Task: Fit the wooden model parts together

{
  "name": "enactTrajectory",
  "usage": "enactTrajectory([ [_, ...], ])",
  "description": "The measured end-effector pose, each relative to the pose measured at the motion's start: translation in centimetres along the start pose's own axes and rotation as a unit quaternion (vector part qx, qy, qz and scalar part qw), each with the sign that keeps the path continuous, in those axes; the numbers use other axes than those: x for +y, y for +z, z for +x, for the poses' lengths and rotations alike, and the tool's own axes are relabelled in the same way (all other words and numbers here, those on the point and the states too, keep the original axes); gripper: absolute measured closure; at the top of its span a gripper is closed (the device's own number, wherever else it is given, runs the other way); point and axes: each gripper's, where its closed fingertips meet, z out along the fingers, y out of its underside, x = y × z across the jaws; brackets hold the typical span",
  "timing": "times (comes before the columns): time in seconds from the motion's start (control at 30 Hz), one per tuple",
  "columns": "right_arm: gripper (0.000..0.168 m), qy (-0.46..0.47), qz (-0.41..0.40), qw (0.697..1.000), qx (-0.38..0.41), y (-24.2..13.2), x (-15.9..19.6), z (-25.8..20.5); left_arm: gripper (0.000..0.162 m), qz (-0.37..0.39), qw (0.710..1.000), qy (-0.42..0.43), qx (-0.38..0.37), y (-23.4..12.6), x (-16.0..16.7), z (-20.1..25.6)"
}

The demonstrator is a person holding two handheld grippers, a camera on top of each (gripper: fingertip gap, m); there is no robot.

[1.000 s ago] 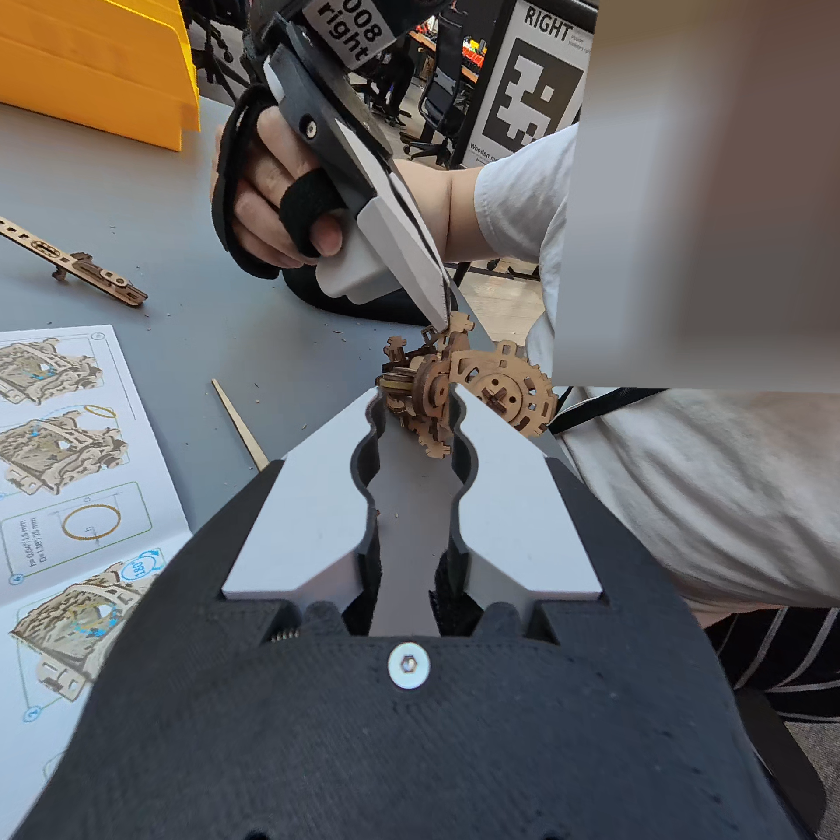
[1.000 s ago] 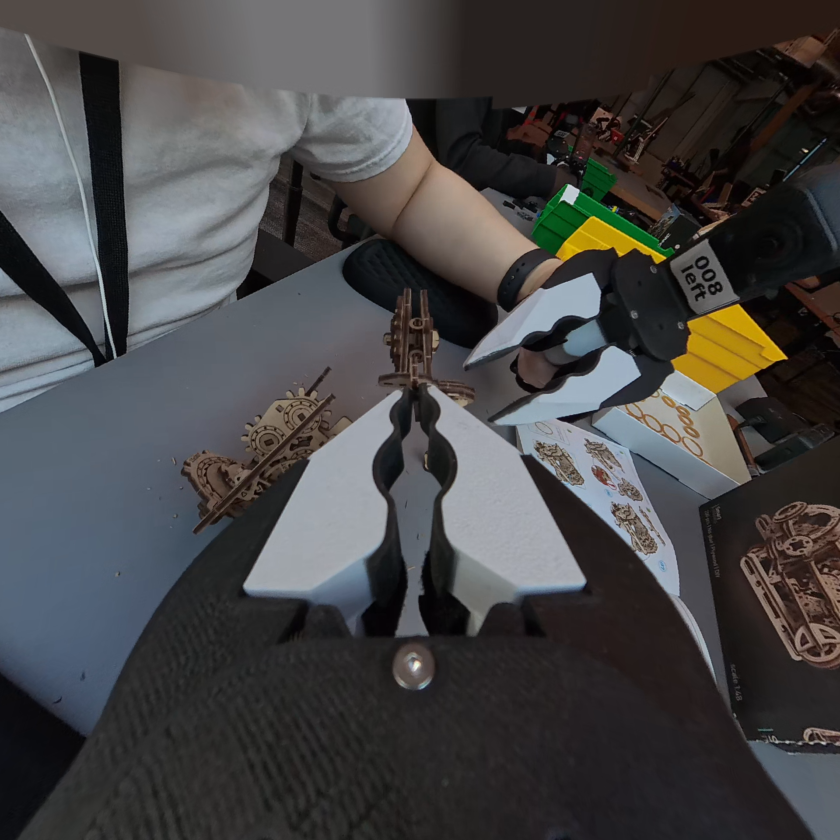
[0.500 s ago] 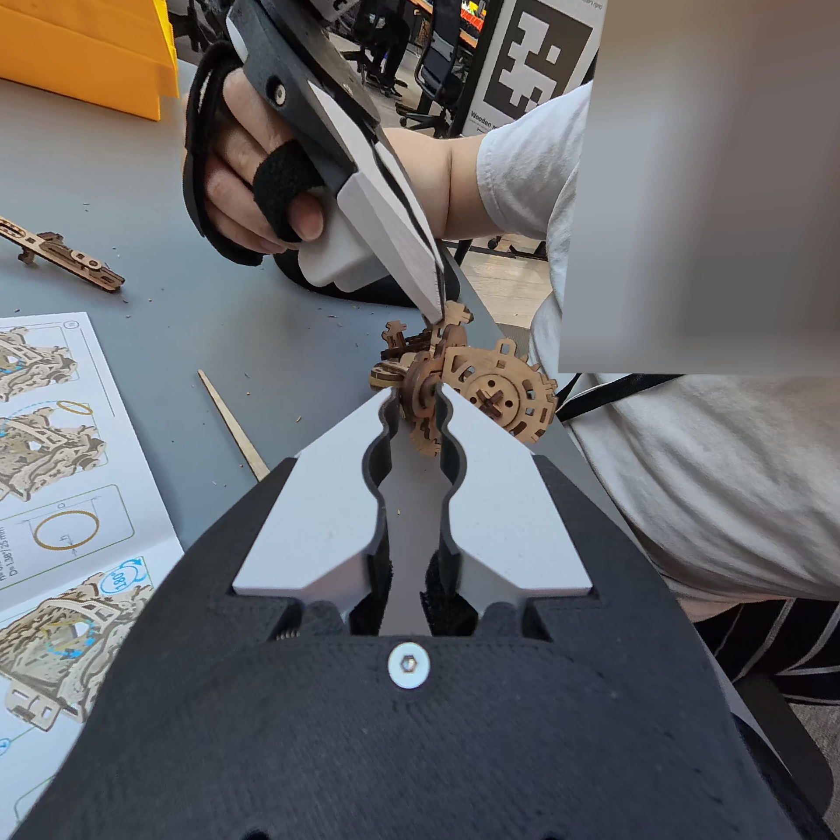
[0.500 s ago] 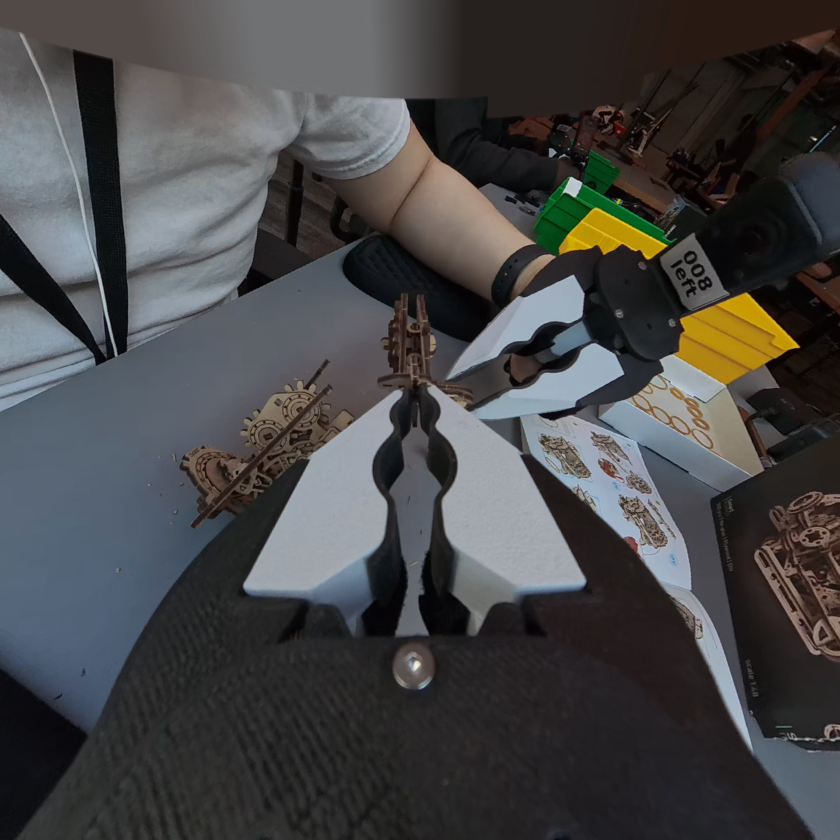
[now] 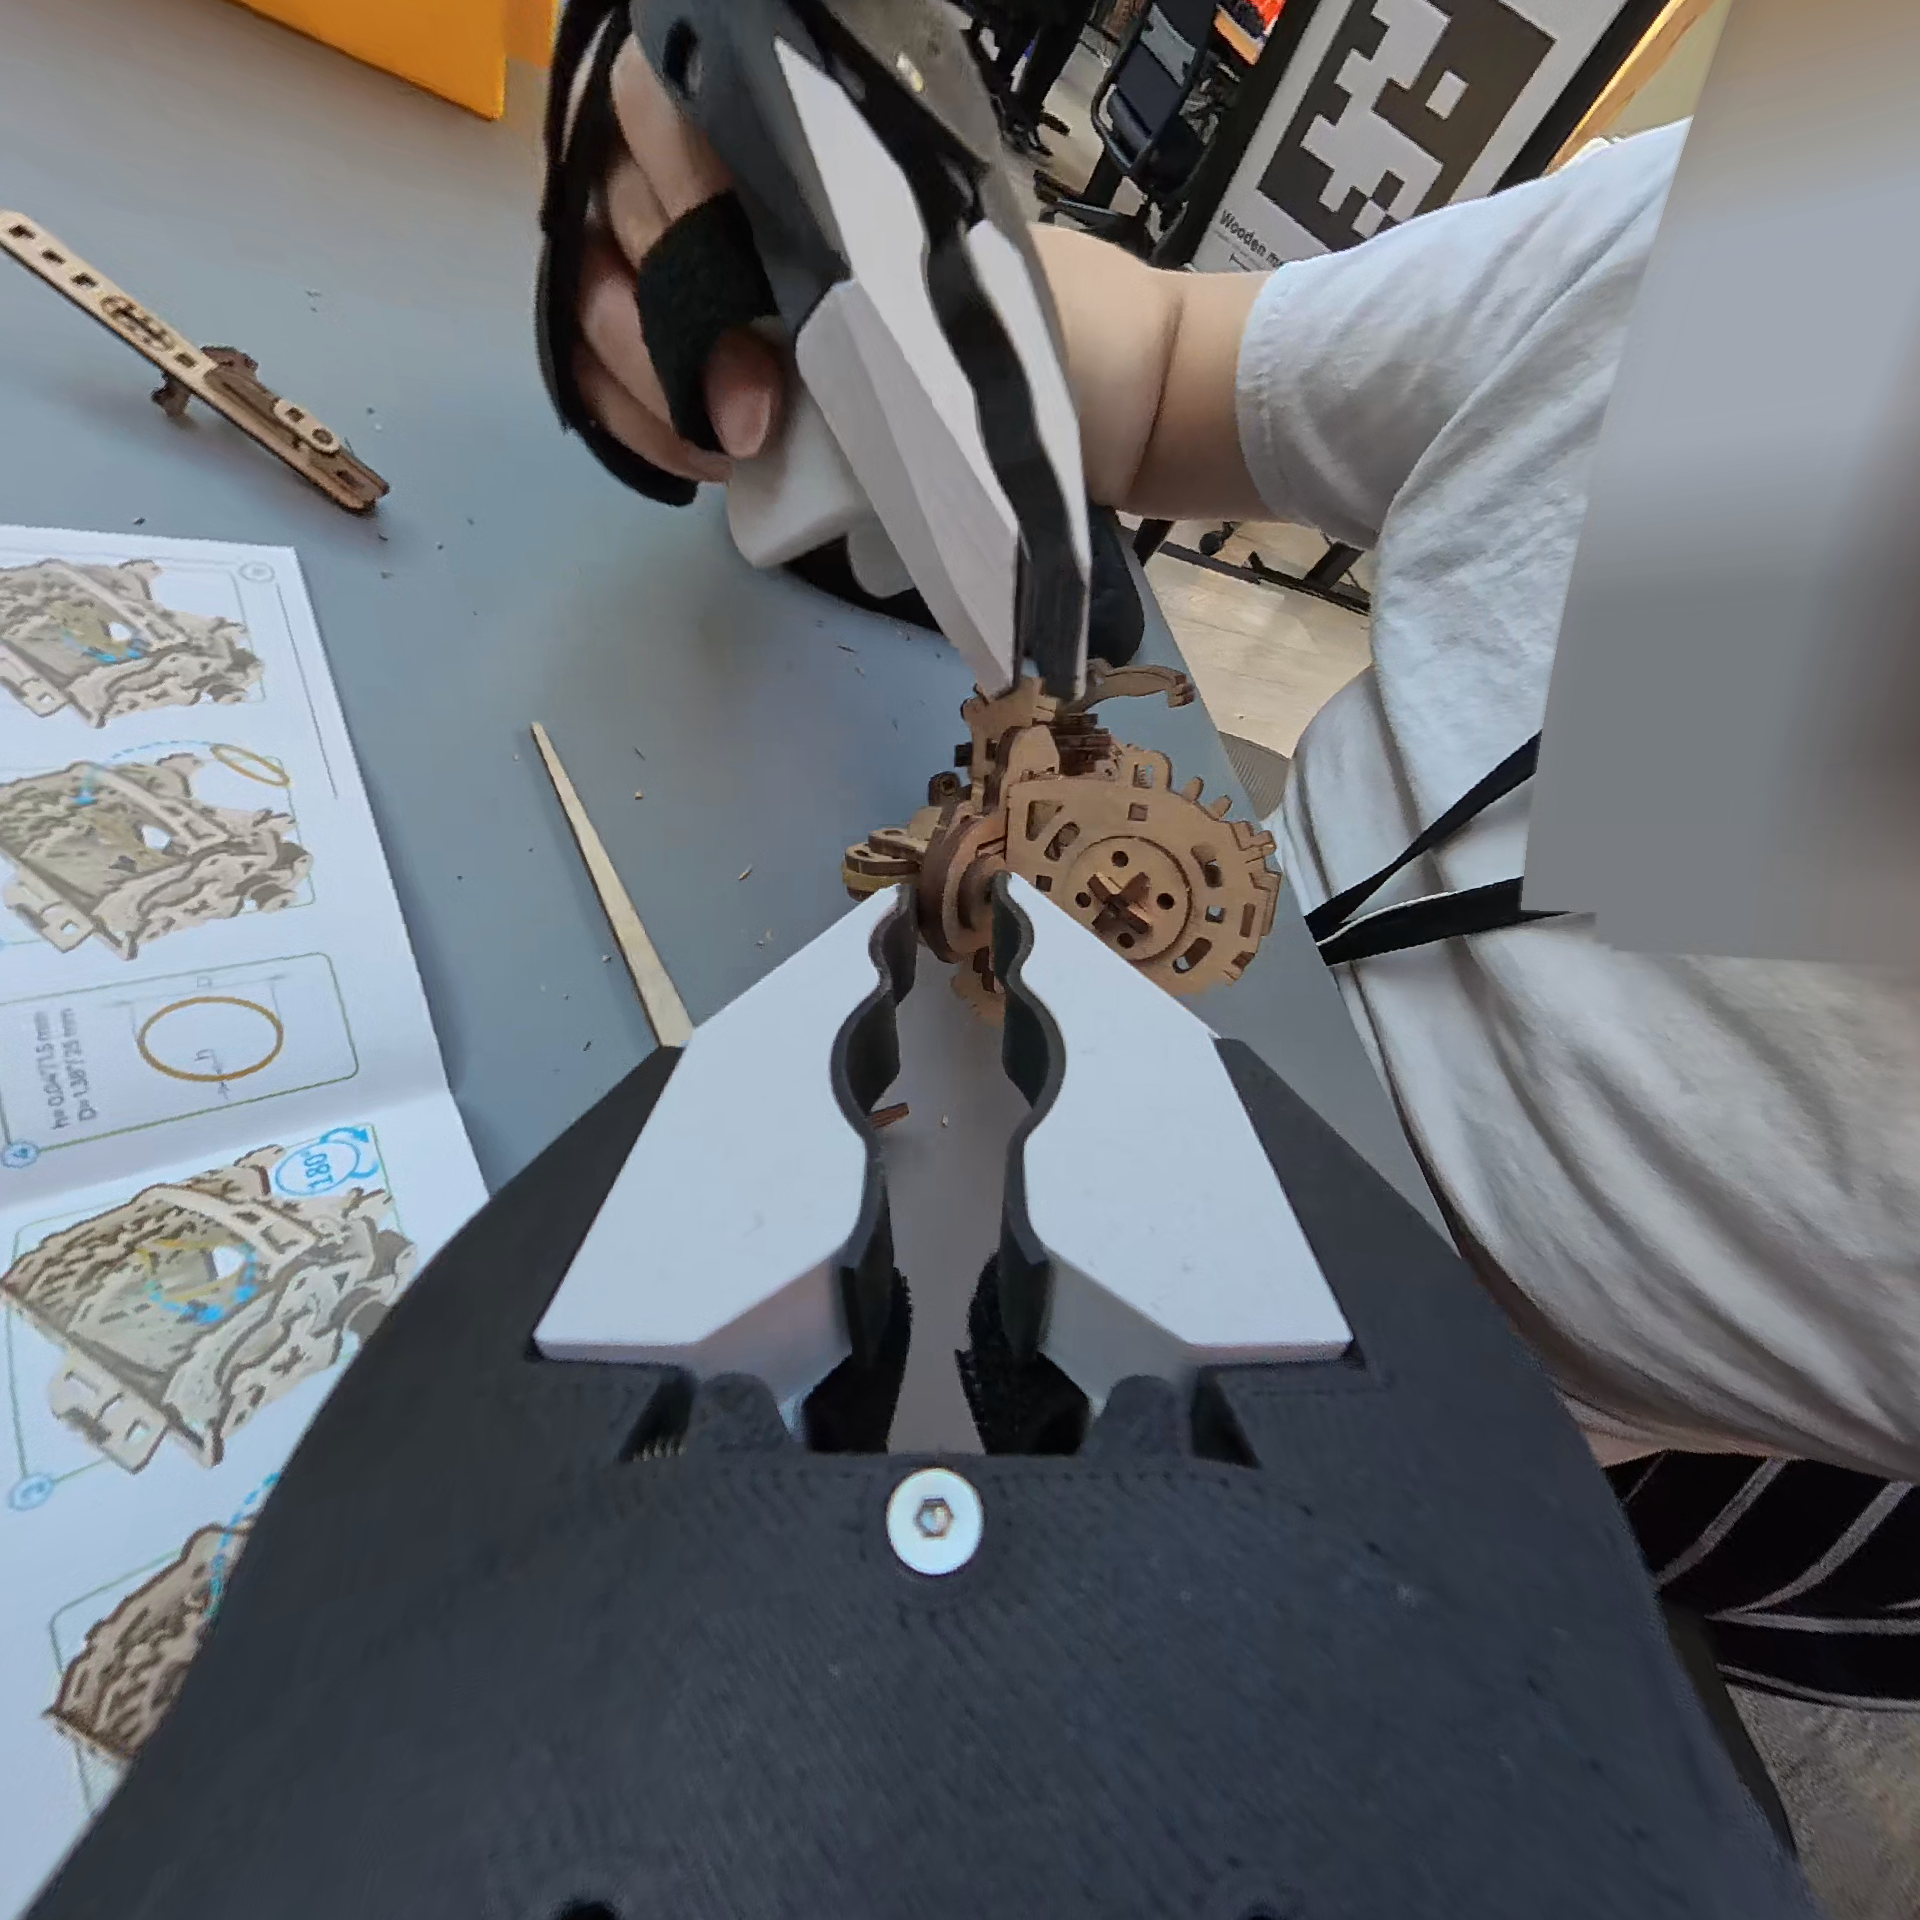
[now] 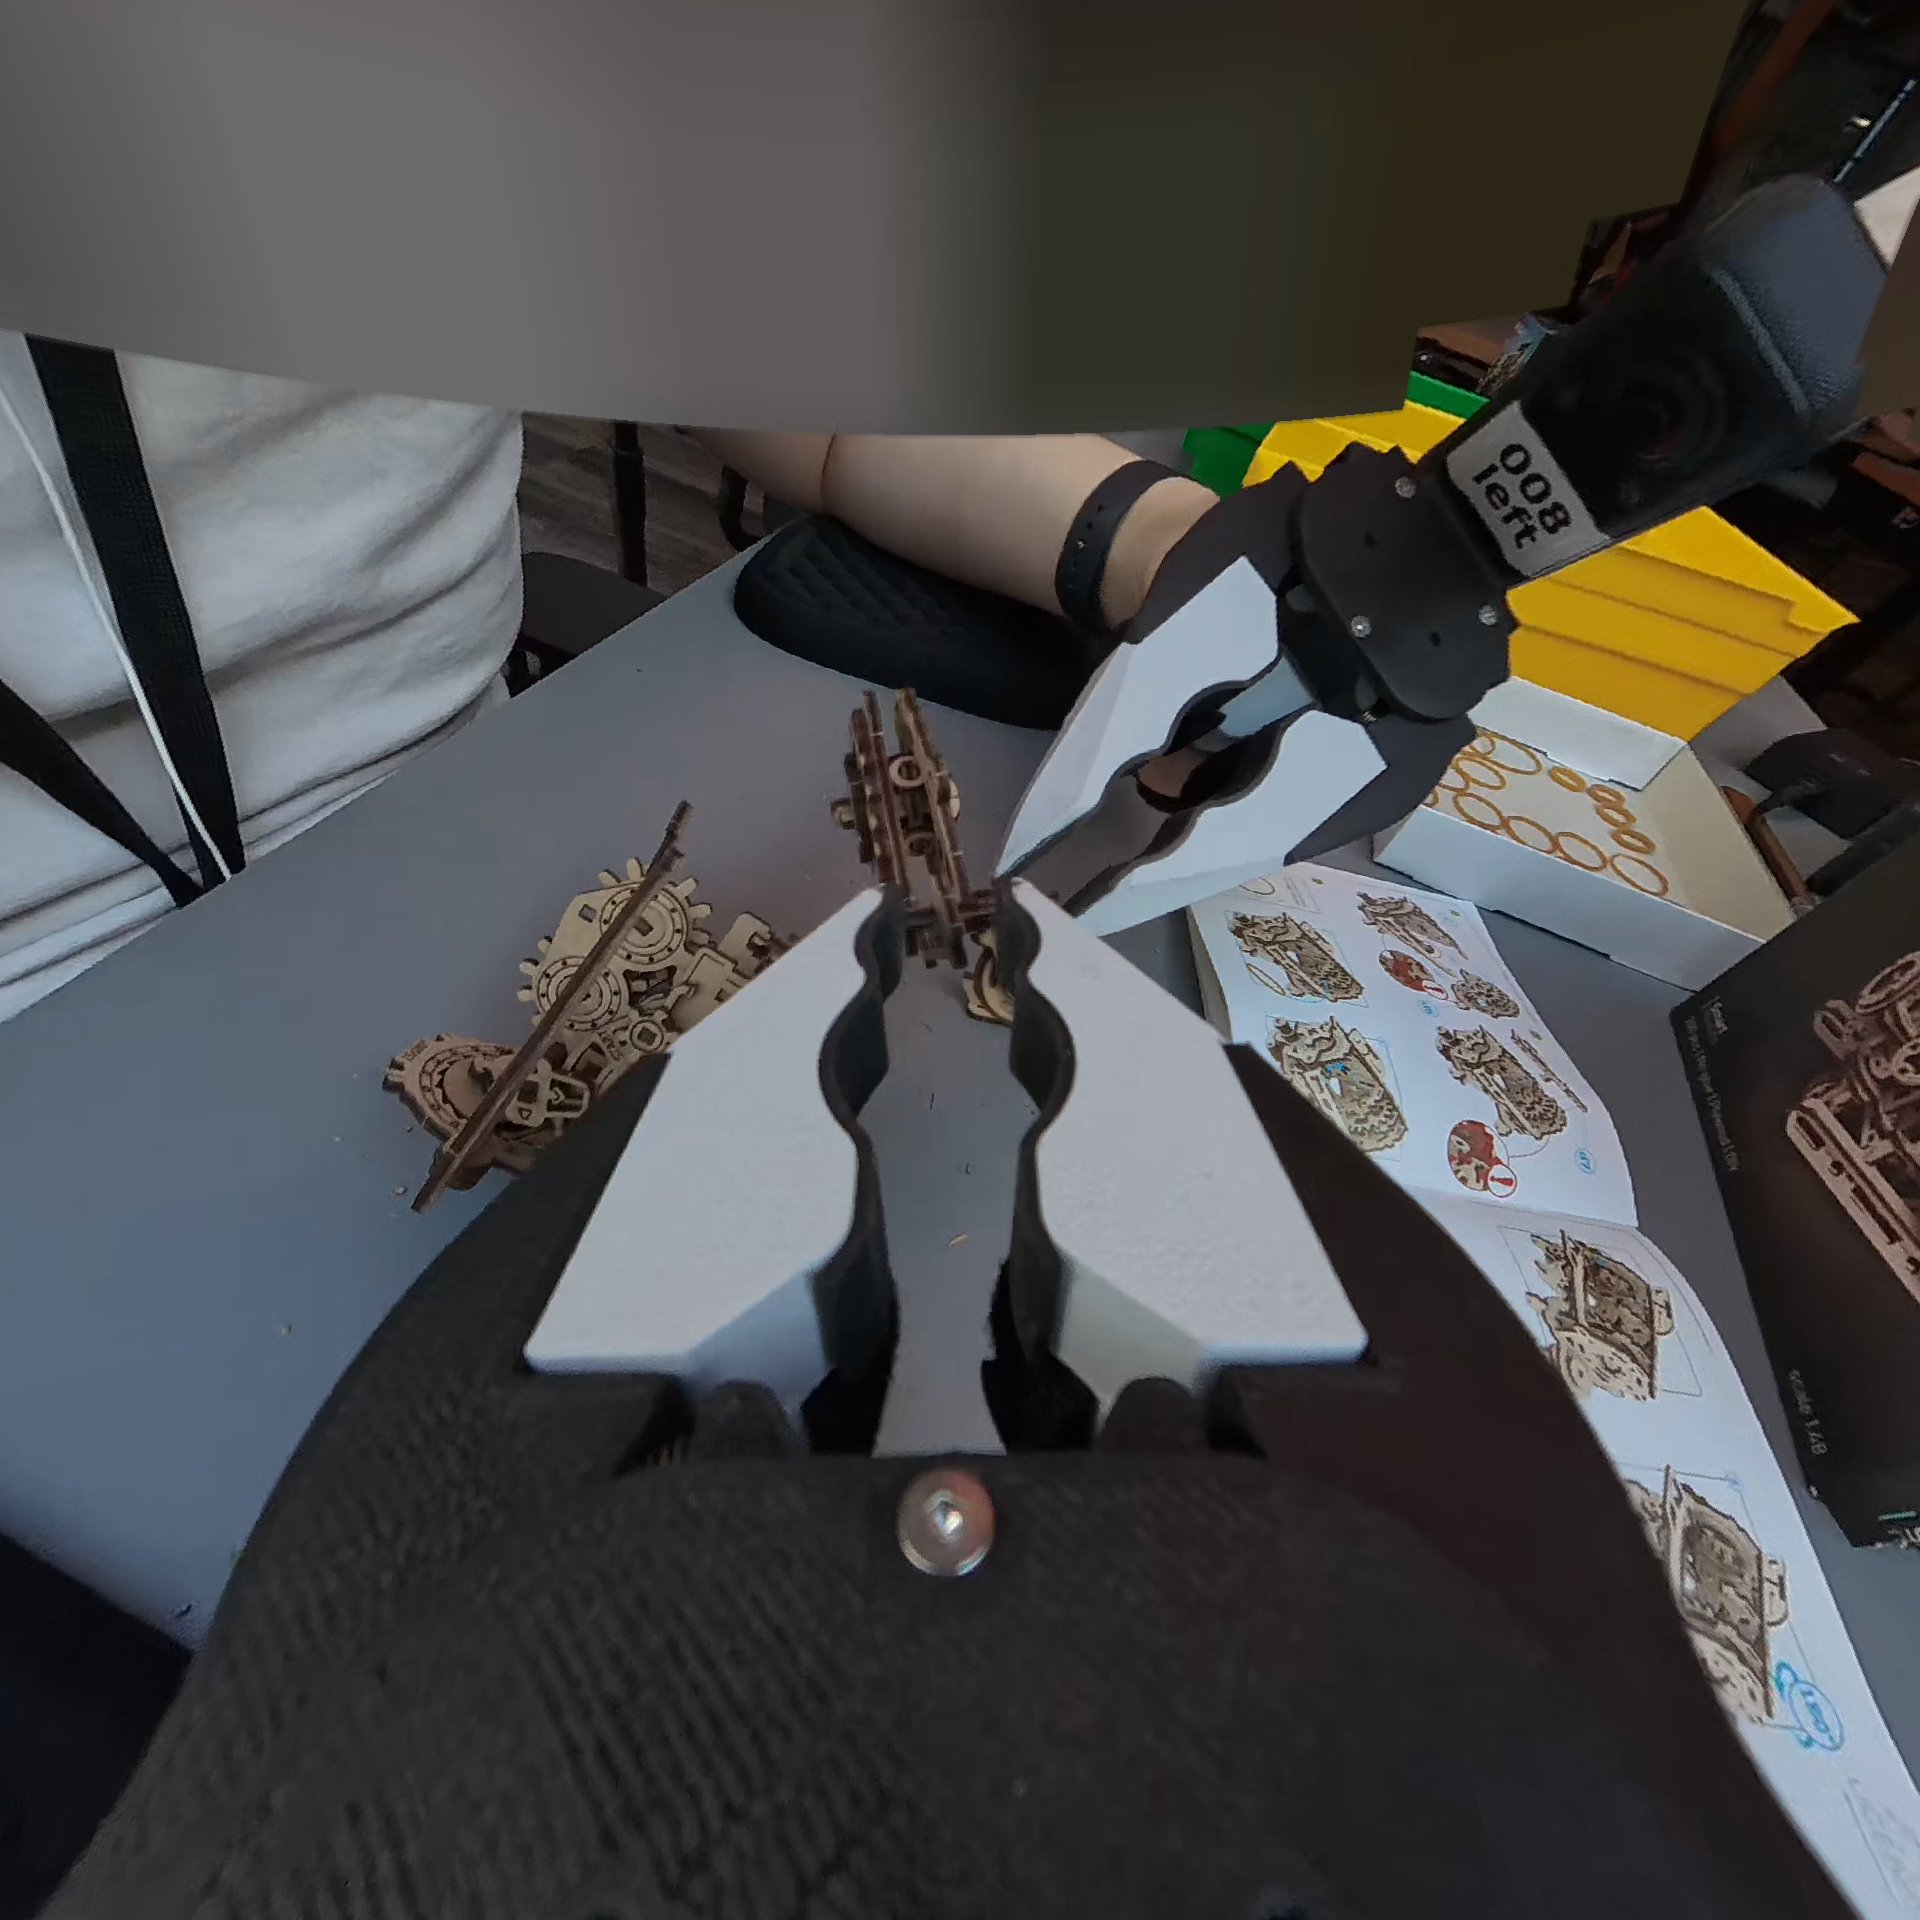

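Note:
A small wooden assembly (image 5: 997, 779) is held just above the grey table (image 5: 416, 312). My left gripper (image 5: 951, 904) is shut on its lower end. My right gripper (image 5: 1039, 675) comes down from above and grips its top. In the right wrist view the assembly (image 6: 899, 800) stands upright between the tips of my right gripper (image 6: 948, 902), and my left gripper (image 6: 1044, 878) meets it from the right. A larger wooden gear assembly (image 6: 592, 997) lies on the table beside it, towards the person; it also shows in the left wrist view (image 5: 1132, 894).
An open instruction booklet (image 5: 156, 935) lies to the left, with a thin wooden stick (image 5: 613, 904) and a slotted wooden strip (image 5: 208, 364). A white box of rubber rings (image 6: 1558, 831), a black kit box (image 6: 1818, 1143) and yellow bins (image 6: 1662, 613) stand beyond. The person sits at the table edge. Left and right tips are no more than a few centimetres apart.
My left gripper has moved in and its jaws have narrowed onto the small assembly's lower end. My right gripper's jaws stand wider apart than before, still around the assembly.

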Motion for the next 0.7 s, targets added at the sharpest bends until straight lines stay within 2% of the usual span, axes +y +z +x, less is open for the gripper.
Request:
enactTrajectory([
  [0.03, 0.14, 0.019, -0.004, 1.0, 0.009, -0.2, -0.1, 0.4, 0.15, -0.001, 1.0, -0.008, -0.007, -0.2, 0.1, -0.3],
  [0.1, 0.13, 0.063, -0.011, 0.998, 0.026, -1.0, -0.3, 1.3, 0.15, 0.002, 0.999, -0.028, -0.023, -0.5, 0.1, -0.8],
  [0.17, 0.126, 0.095, -0.035, 0.991, 0.088, -2.3, 0.0, 3.0, 0.15, -0.001, 0.998, -0.048, -0.033, -0.9, 0.3, -0.8],
  [0.27, 0.106, 0.12, -0.121, 0.963, 0.206, -4.9, 1.2, 4.4, 0.15, -0.014, 0.995, -0.079, -0.056, -1.2, 0.8, -0.7],
  [0.3, 0.104, 0.129, -0.139, 0.953, 0.235, -5.6, 1.4, 4.0, 0.15, -0.019, 0.993, -0.096, -0.06, -1.2, 0.9, -0.4],
  [0.43, 0.093, 0.144, -0.171, 0.936, 0.271, -5.2, 1.3, -1.8, 0.15, -0.013, 0.986, -0.138, -0.09, -1.1, 1.3, 0.2],
  [0.63, 0.093, 0.136, -0.148, 0.907, 0.371, -3.1, 1.2, -7.3, 0.15, 0.0, 0.984, -0.088, -0.152, -0.3, 1.9, -0.5],
  [0.7, 0.093, 0.115, -0.182, 0.886, 0.412, -2.9, 2.0, -7.9, 0.15, 0.006, 0.984, -0.083, -0.156, 0.0, 1.6, -0.4],
])
